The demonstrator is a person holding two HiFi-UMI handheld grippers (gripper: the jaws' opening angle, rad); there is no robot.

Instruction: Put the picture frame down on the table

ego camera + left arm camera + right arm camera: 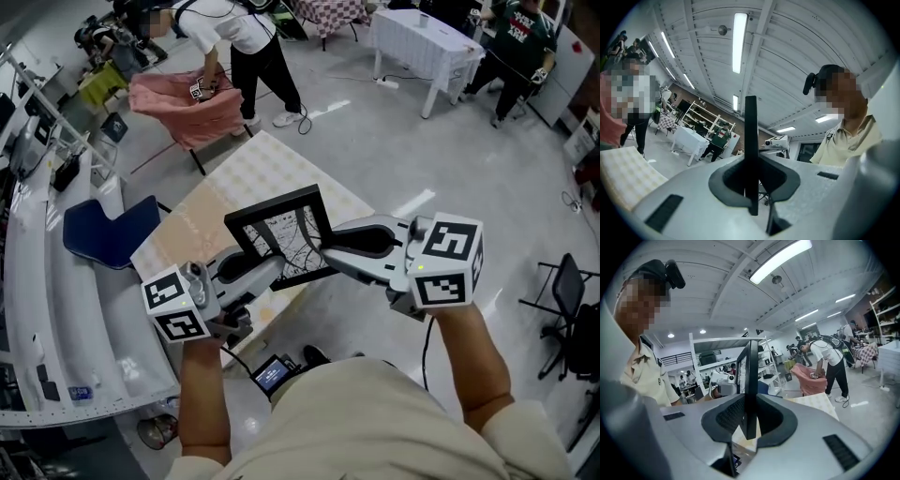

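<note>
1. Table (234,187): pale patterned top, lying below and beyond the frame. The top looks bare, so it should serve as the landing place anywhere. The middle is the safer choice, well in from the near edge.
2. Person bending over a pink draped seat (187,108): beyond the table's far corner, well apart. Judged no obstacle.
3. Blue chair (108,230): just beside the table's left edge, lower than the top. Out of the way if the frame comes straight down.
4. Picture frame (281,234): black border with a line drawing inside. It is held in the air over the near part of the table, tilted, with a gripper on each side. Advice: lower both sides together, lay it flat, and release only once it rests.
5. Right gripper (328,246): jaws clamped on the frame's right edge, which its own view shows as a dark strip between the pads.
6. Left gripper (272,267): jaws clamped on the frame's lower left edge. Both grippers should let go at the same time, to avoid twisting the frame.
</note>
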